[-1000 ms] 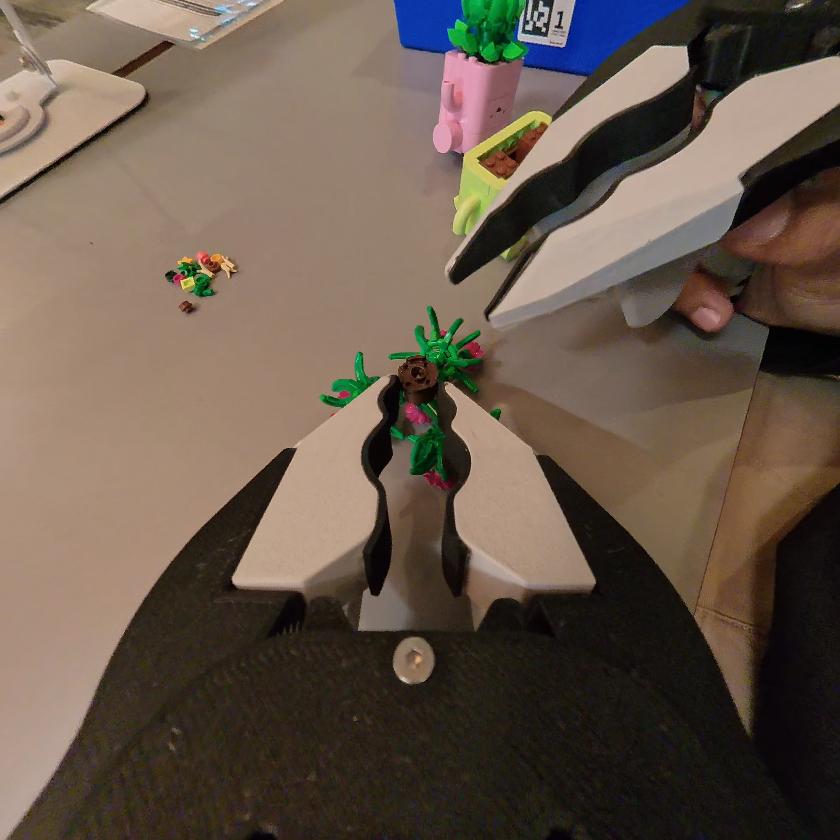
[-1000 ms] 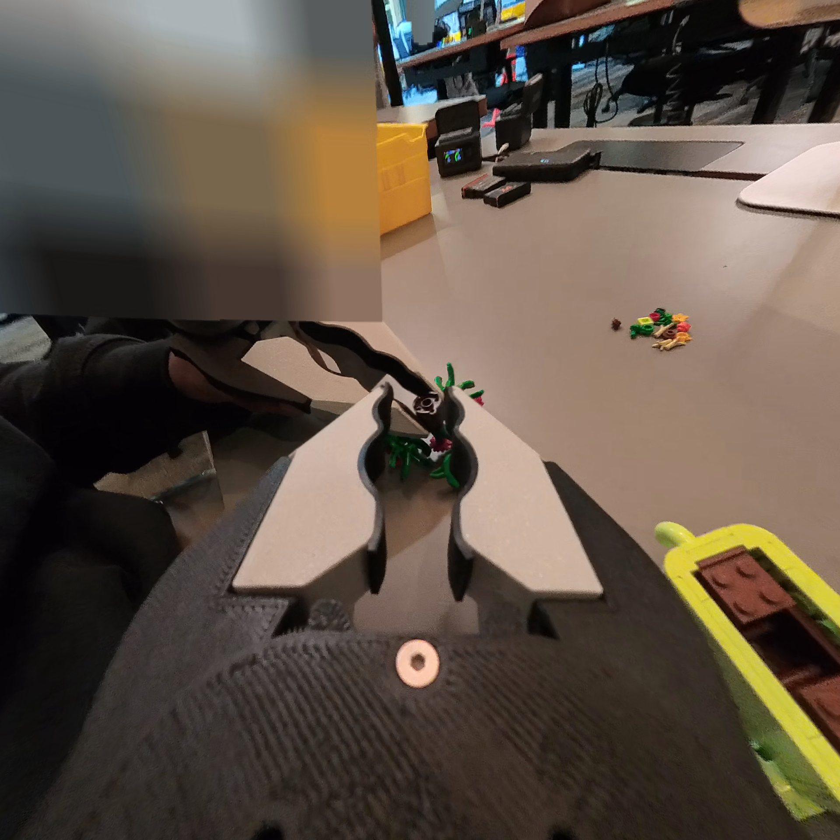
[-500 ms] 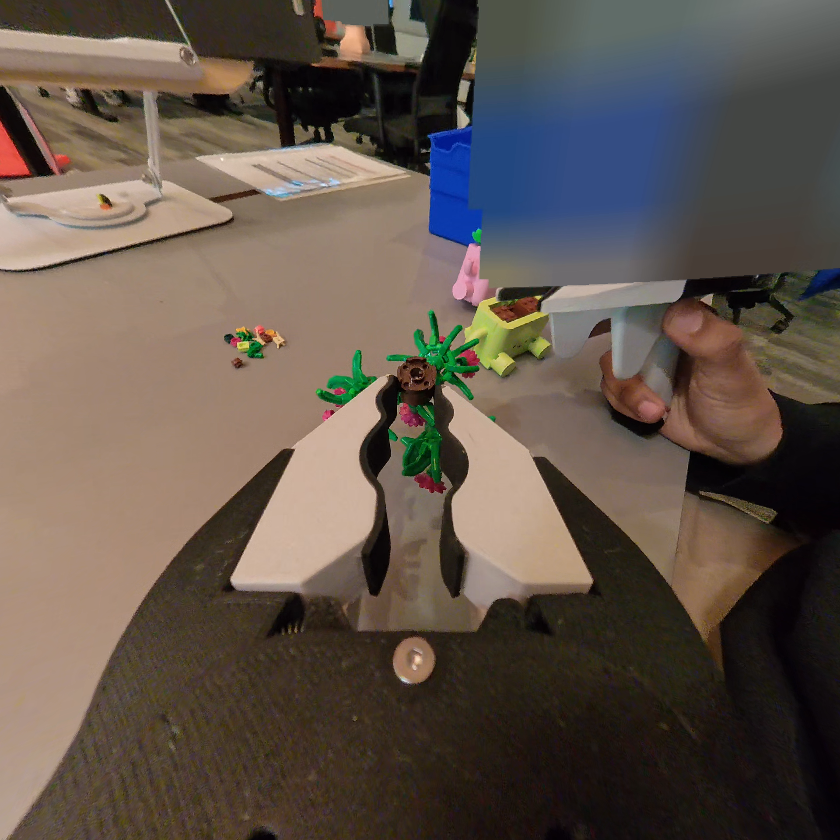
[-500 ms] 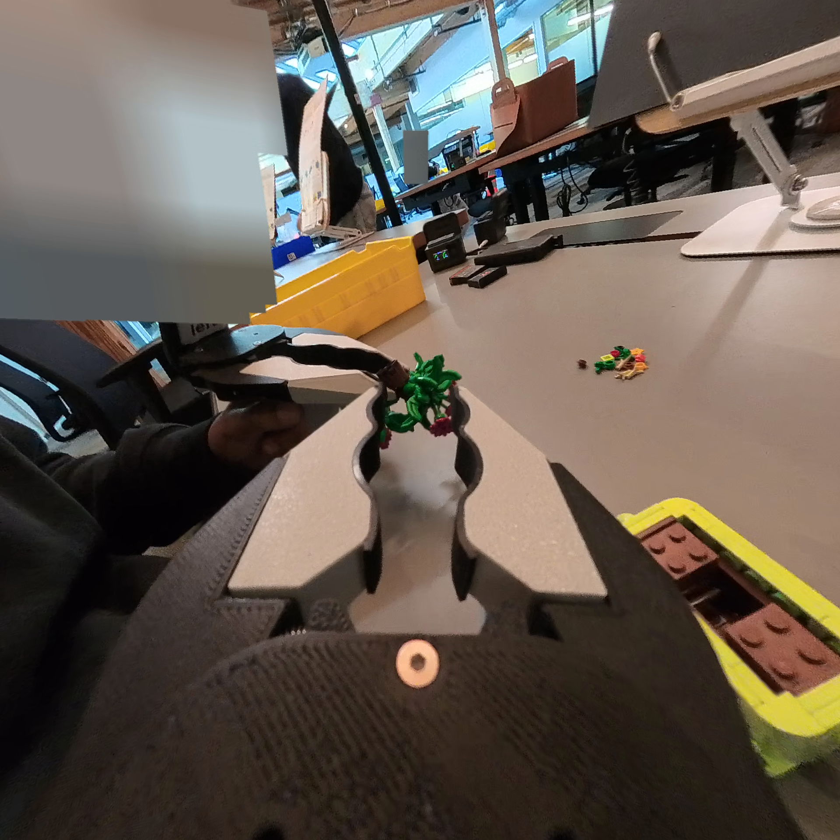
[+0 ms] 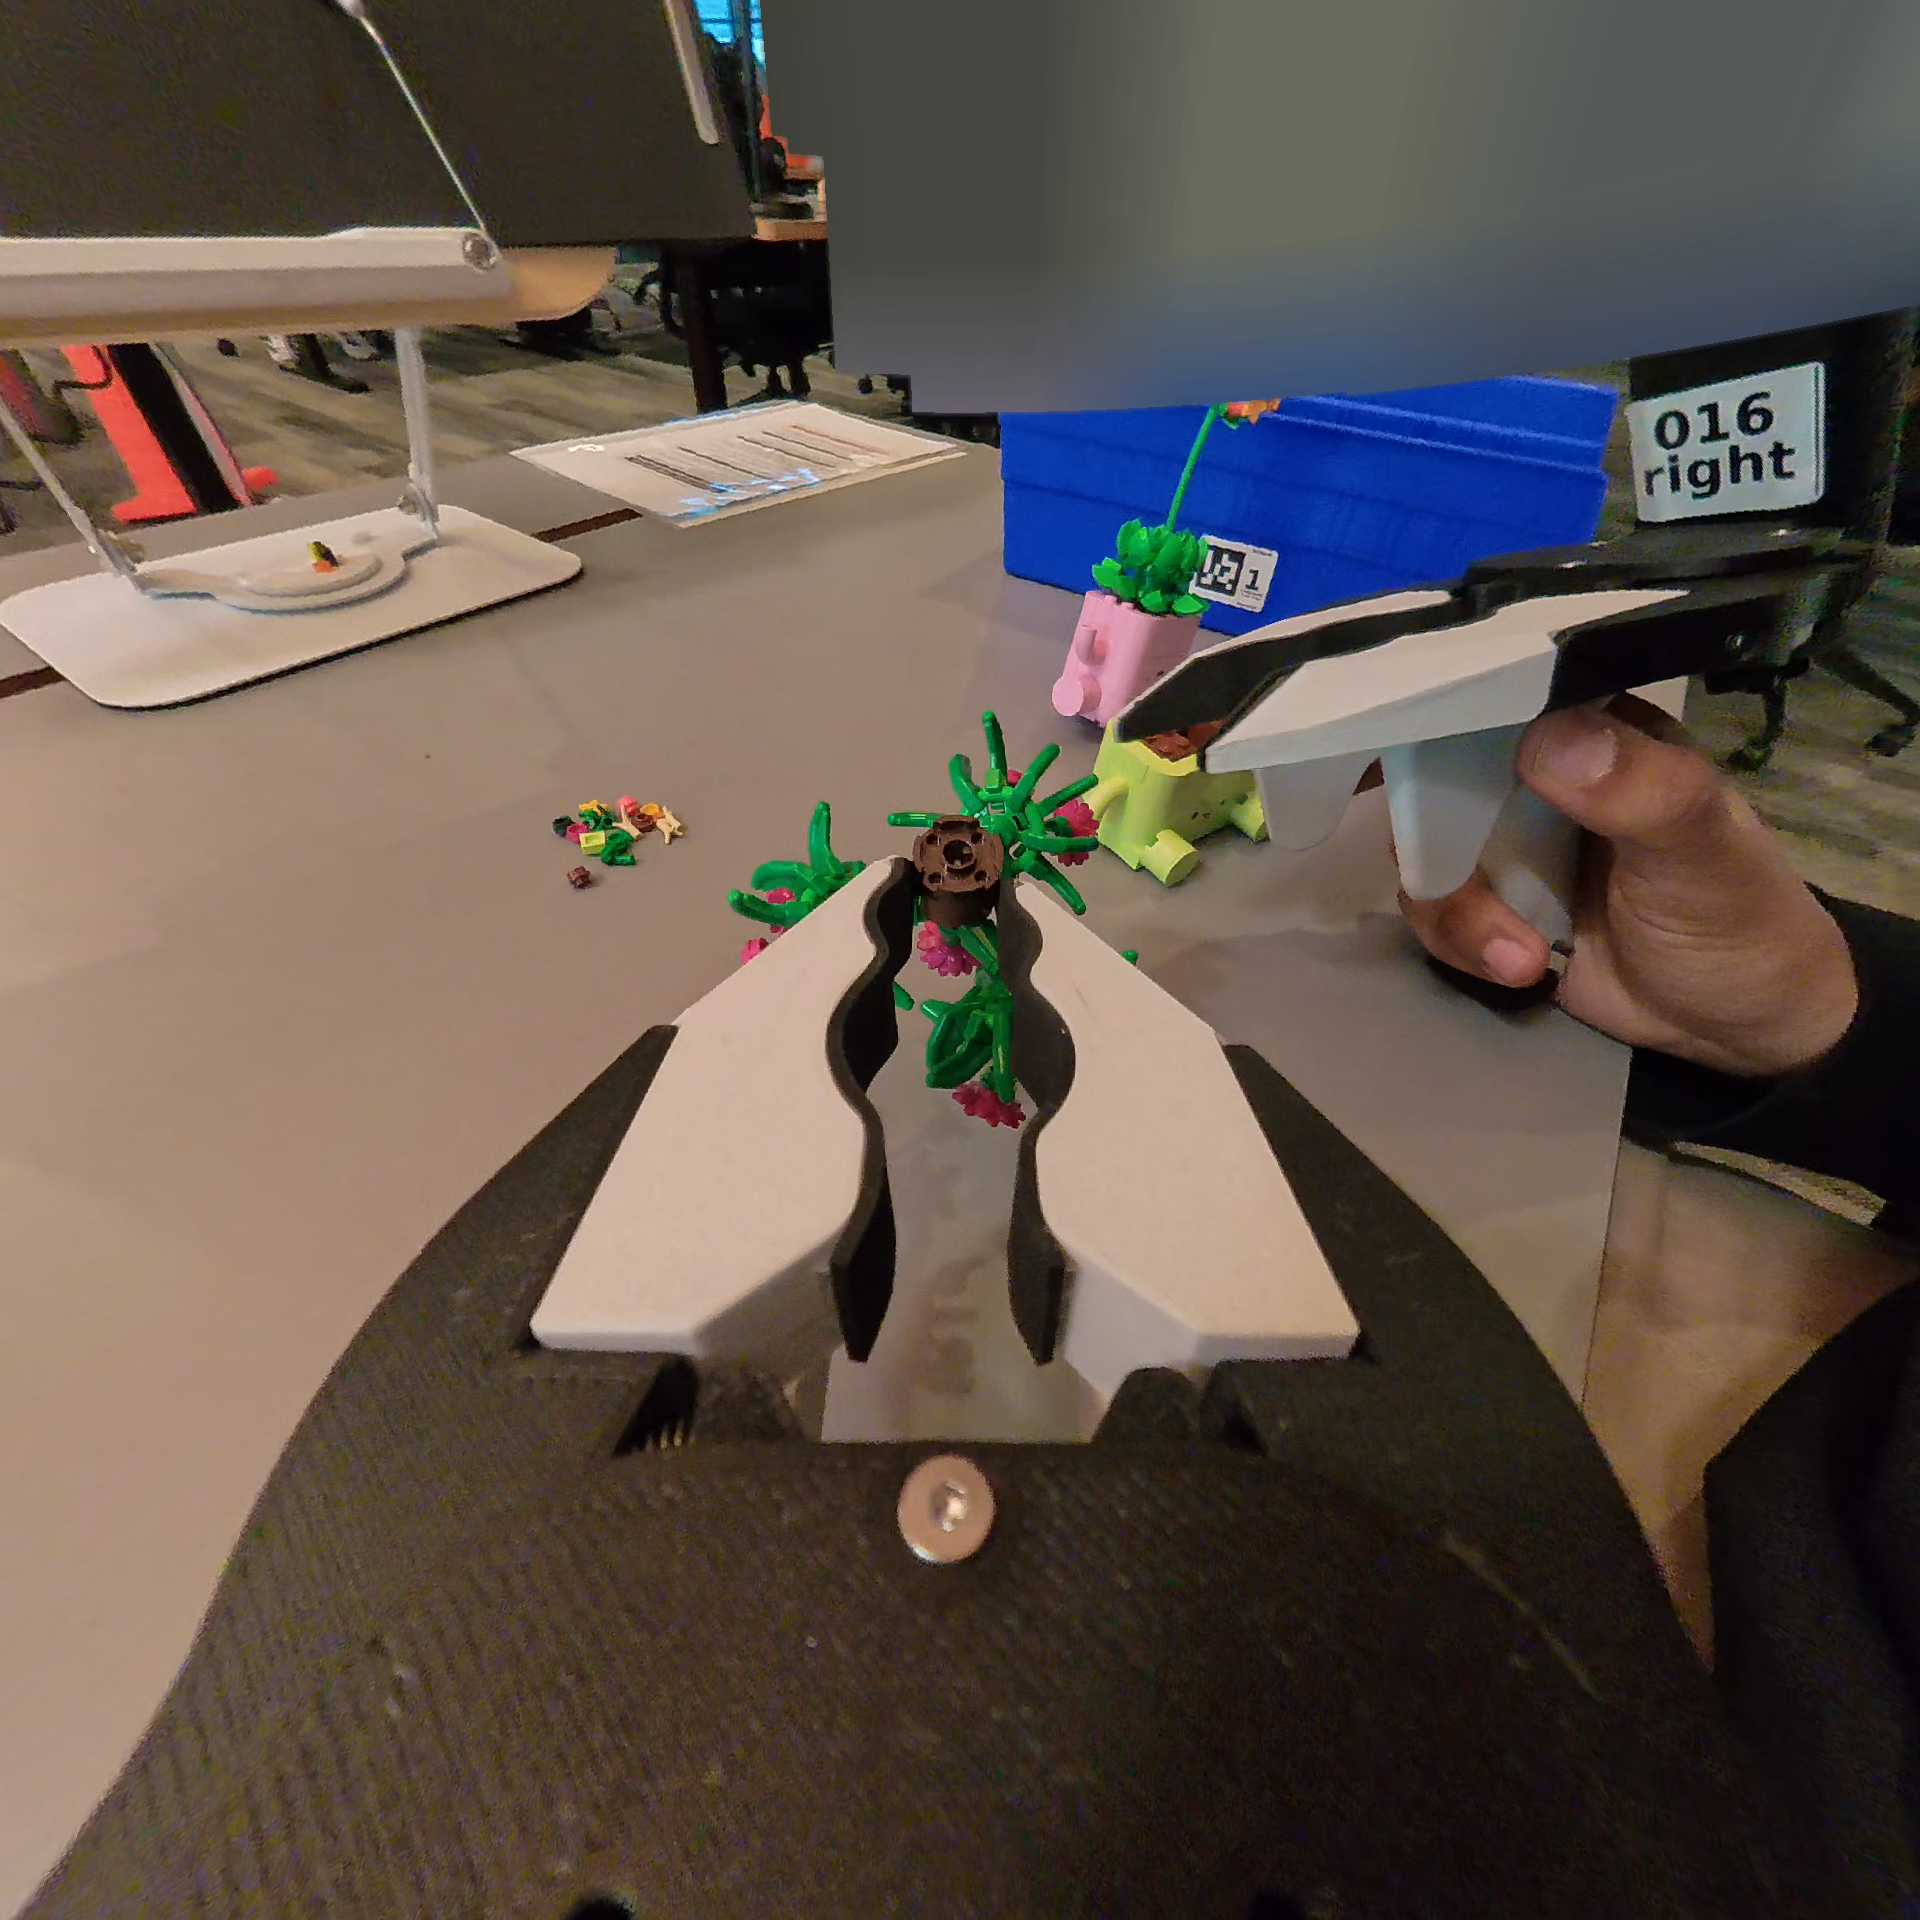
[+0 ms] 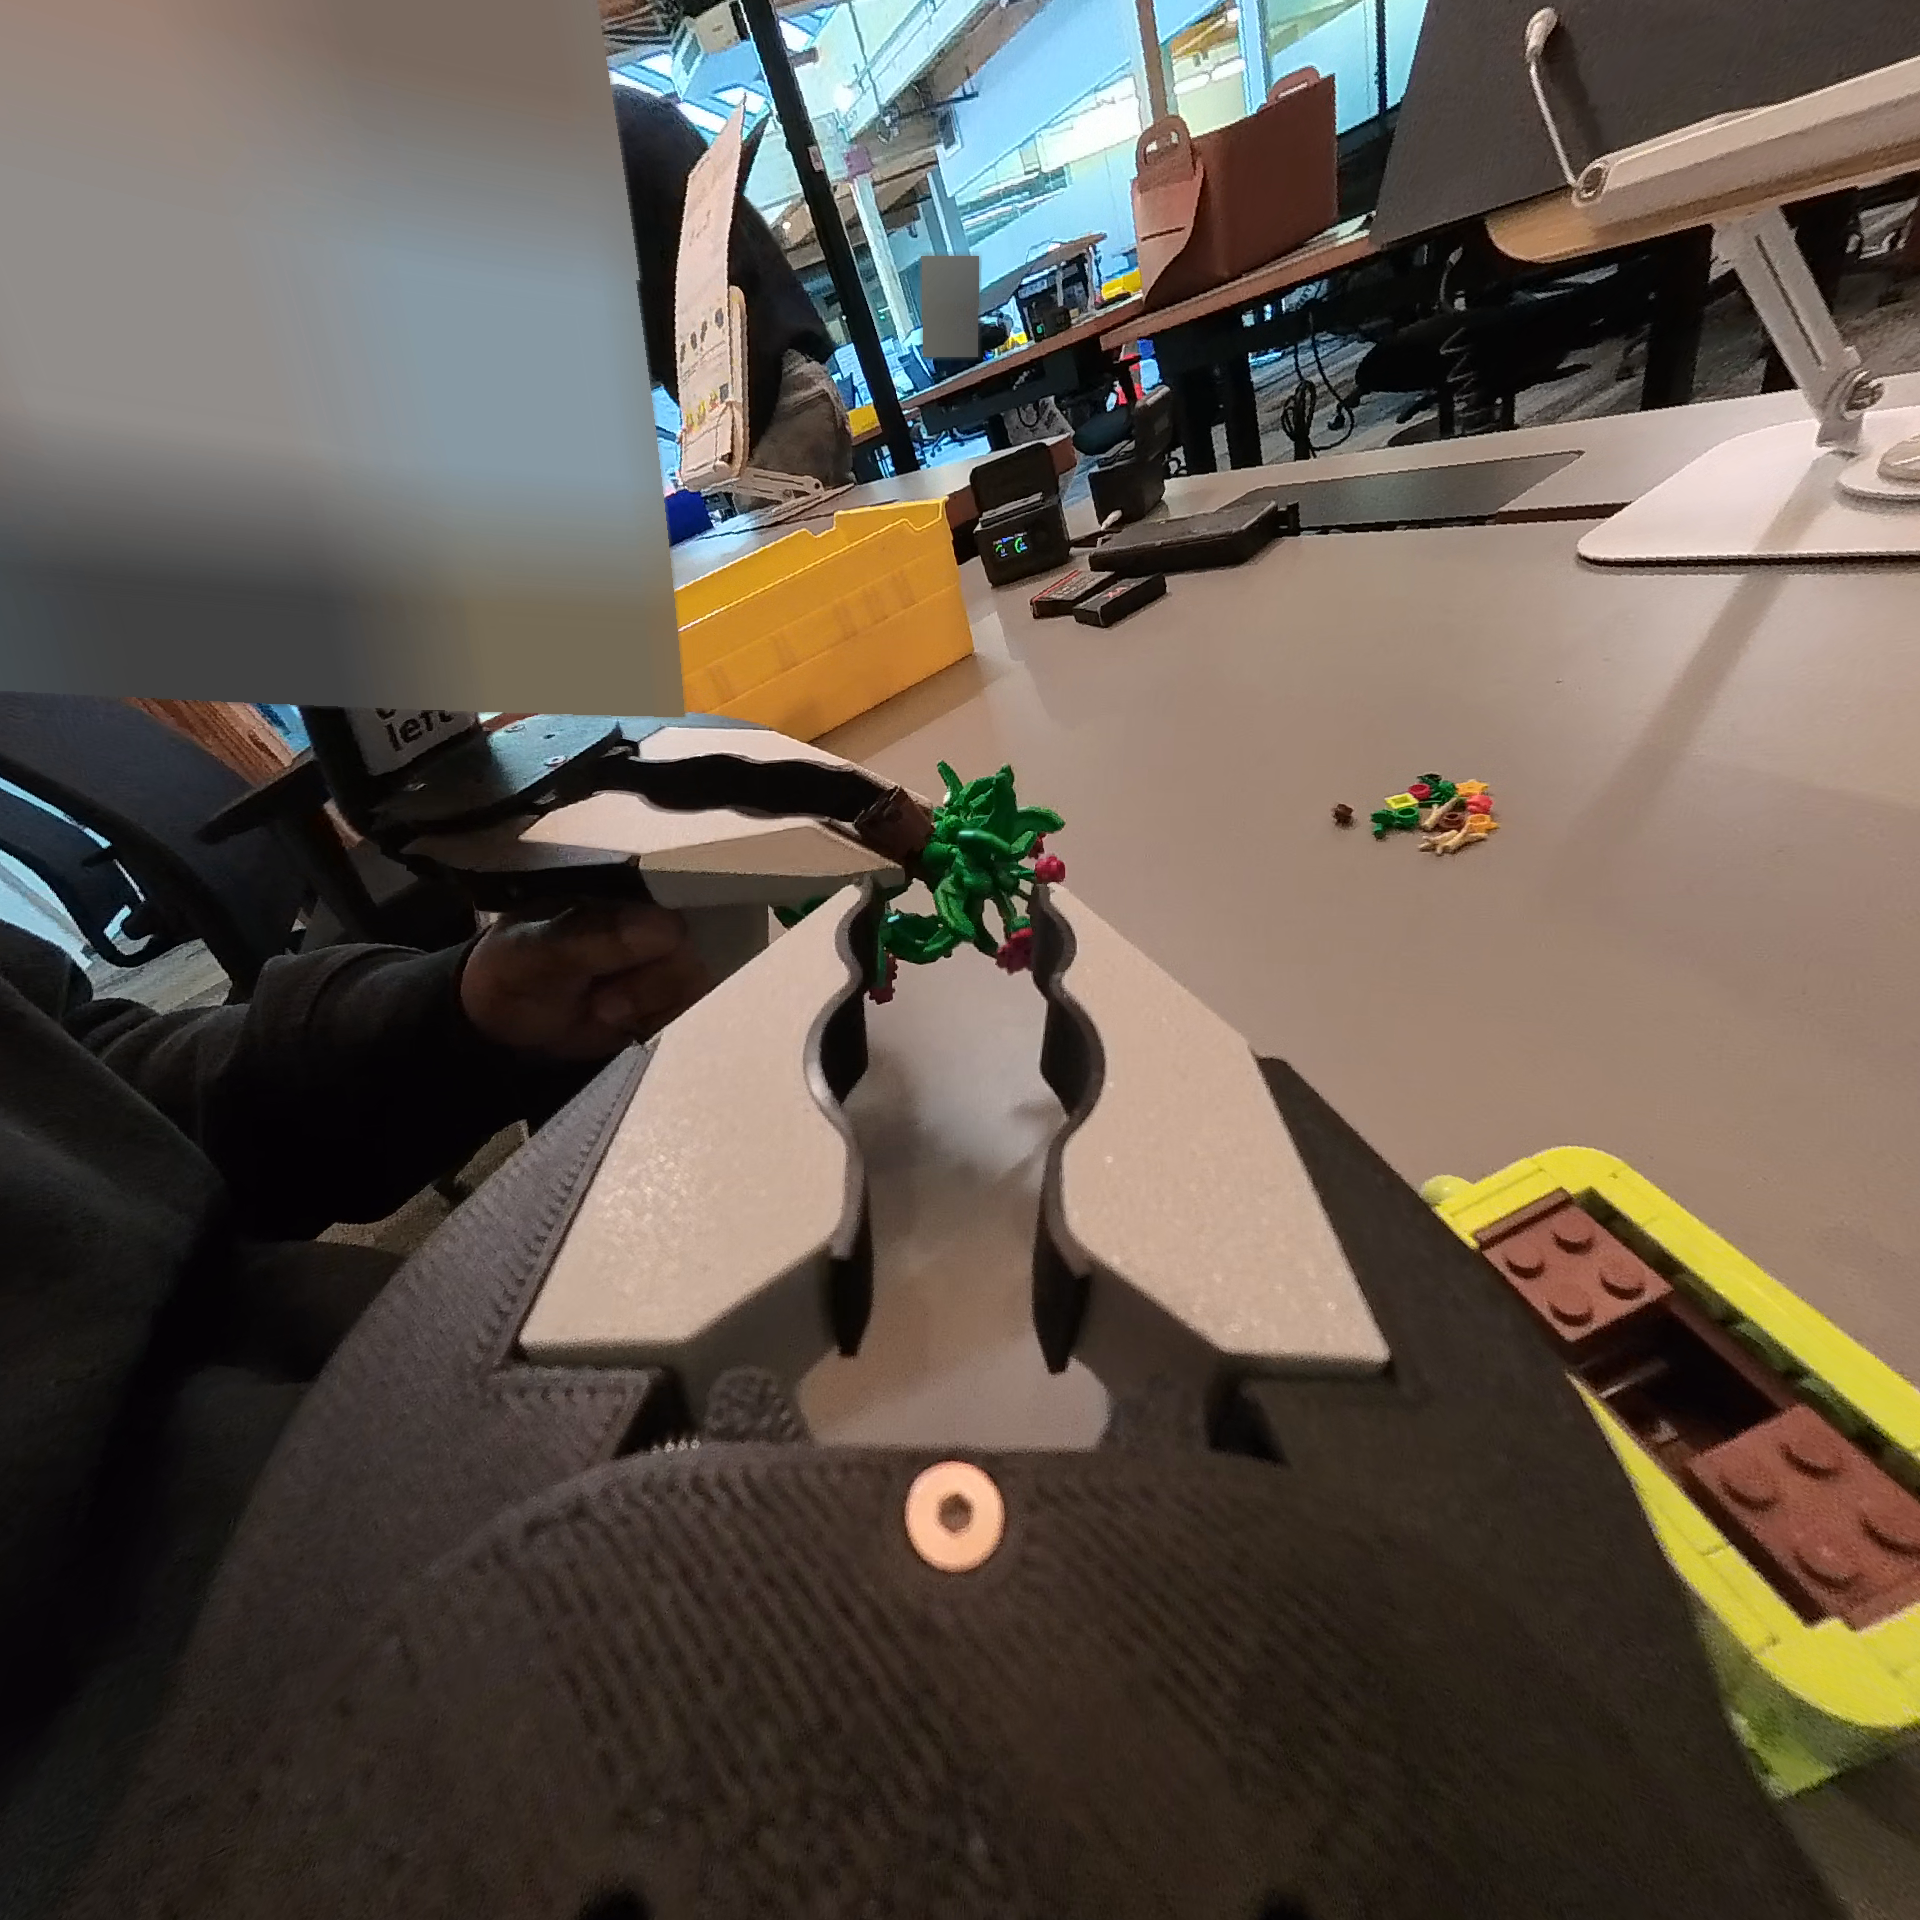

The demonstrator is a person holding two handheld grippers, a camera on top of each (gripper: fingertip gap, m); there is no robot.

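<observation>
My left gripper [image 5: 956,883] is shut on the brown round base [image 5: 957,854] of a toy-brick plant [image 5: 982,1029] with green leaves and pink flowers, which it holds above the grey table [image 5: 312,987]. The right wrist view shows the left gripper [image 6: 878,831] and the plant [image 6: 977,862] from the side. My right gripper [image 6: 951,920] is open and empty, just short of the plant. In the left wrist view the right gripper [image 5: 1169,740] hovers over a lime-green brick pot [image 5: 1174,821] with brown bricks inside. That pot [image 6: 1714,1455] sits at my lower right.
A pink brick pot [image 5: 1127,644] with a green plant stands before a blue bin [image 5: 1299,488]. A small pile of loose coloured pieces [image 5: 618,826] lies mid-table. A white monitor stand base [image 5: 291,603], a yellow bin [image 6: 831,613] and black devices [image 6: 1122,551] sit farther off. Spacing between my two grippers at the tips: around 5 cm. My right tips are roughly 10 cm from the lime-green brick pot [image 5: 1174,821].
Both grippers have tilted up from looking down at the table to looking level. The right gripper has moved away from above the plant to over the lime pot. The left still grips the plant.
</observation>
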